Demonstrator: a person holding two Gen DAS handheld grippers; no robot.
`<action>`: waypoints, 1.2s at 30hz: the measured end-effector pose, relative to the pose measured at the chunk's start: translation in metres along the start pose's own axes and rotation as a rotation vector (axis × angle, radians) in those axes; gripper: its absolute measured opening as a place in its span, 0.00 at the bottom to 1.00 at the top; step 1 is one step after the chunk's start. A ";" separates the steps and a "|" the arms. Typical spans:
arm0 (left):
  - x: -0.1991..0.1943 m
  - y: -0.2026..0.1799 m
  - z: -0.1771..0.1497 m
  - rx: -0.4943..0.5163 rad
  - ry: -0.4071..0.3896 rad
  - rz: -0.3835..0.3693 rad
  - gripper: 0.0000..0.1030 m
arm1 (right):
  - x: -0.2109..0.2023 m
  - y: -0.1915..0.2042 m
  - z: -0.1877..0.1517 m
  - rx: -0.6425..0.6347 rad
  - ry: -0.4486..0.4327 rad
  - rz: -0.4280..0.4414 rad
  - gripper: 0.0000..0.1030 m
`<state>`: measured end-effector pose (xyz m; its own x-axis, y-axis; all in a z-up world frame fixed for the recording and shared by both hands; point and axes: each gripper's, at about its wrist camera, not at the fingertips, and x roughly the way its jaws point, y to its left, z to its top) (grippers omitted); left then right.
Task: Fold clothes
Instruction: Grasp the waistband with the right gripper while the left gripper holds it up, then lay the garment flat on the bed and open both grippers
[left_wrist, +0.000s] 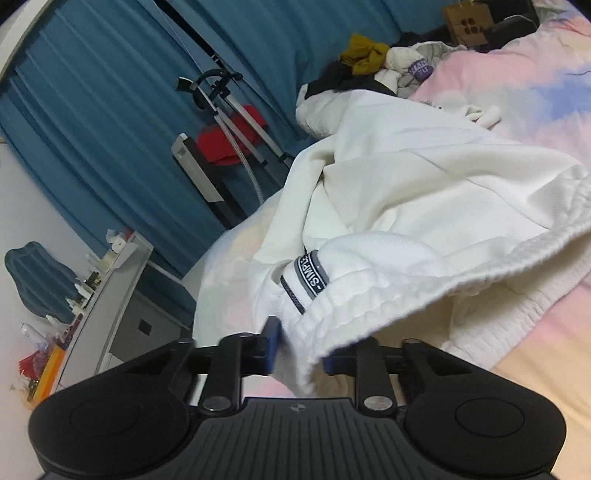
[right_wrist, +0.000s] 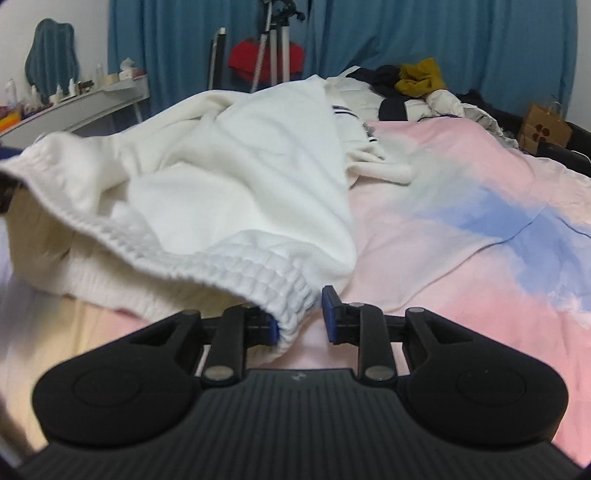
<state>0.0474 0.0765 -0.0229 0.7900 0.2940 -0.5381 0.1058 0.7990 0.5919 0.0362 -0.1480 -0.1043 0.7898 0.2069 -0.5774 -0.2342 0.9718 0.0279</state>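
Both claws stand apart around the waistband (left_wrist: 369, 314) of white trousers (right_wrist: 240, 166) on the bed (right_wrist: 461, 221): left gripper (left_wrist: 299, 350) at one end, right gripper (right_wrist: 301, 314) at the other. Neither jaw pair is clamped, so the fold seems barely begun; next, close and pull taut. Beyond, a clothes pile (right_wrist: 413, 85).

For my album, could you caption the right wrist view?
Open right gripper at the ribbed waistband of a white garment on a pastel bedspread.

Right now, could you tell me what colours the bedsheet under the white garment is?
Pastel pink with blue and cream patches; the bedsheet shows best in the right wrist view.
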 end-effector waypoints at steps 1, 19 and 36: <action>0.000 0.006 0.001 -0.021 -0.012 0.001 0.13 | -0.004 0.001 0.000 0.016 -0.006 0.012 0.22; 0.082 0.305 0.120 -0.459 -0.189 0.203 0.11 | 0.029 0.194 0.112 0.181 -0.191 0.614 0.20; 0.307 0.352 -0.024 -0.820 0.115 0.043 0.17 | 0.172 0.280 0.094 0.039 -0.052 0.687 0.25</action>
<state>0.3122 0.4607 0.0056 0.7118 0.3494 -0.6093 -0.4326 0.9015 0.0117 0.1600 0.1701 -0.1197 0.4958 0.7815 -0.3787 -0.6715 0.6215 0.4034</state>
